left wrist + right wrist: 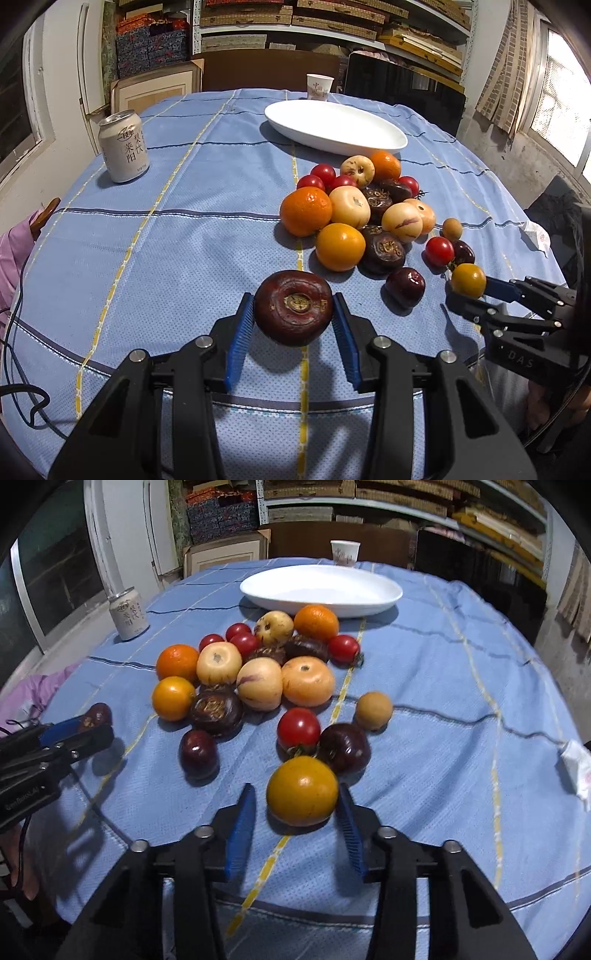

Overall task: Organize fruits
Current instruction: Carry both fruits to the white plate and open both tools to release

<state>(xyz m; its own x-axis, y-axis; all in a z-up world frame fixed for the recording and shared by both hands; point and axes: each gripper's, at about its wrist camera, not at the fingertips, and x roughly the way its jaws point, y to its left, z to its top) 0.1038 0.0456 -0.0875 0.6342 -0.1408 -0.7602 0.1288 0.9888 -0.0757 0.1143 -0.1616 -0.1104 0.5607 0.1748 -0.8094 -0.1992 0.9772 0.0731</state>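
Note:
My left gripper [293, 299] is shut on a dark brown round fruit [293, 308] and holds it just above the blue cloth; it shows in the right wrist view too [96, 714]. My right gripper [296, 788] is down at the table with a yellow tomato [302, 790] between its fingers. The right pad touches the tomato and a narrow gap shows at the left pad. A heap of oranges [306, 216], pale round fruits [308, 681], red tomatoes and dark fruits lies mid-table. Behind the heap stands an empty white oval plate [280, 122].
A silver drink can [123, 151] stands at the far left and a paper cup [319, 86] behind the plate. A crumpled tissue [576, 771] lies at the right edge. A black cable [22, 398] and pink cloth [11, 254] hang off the left edge.

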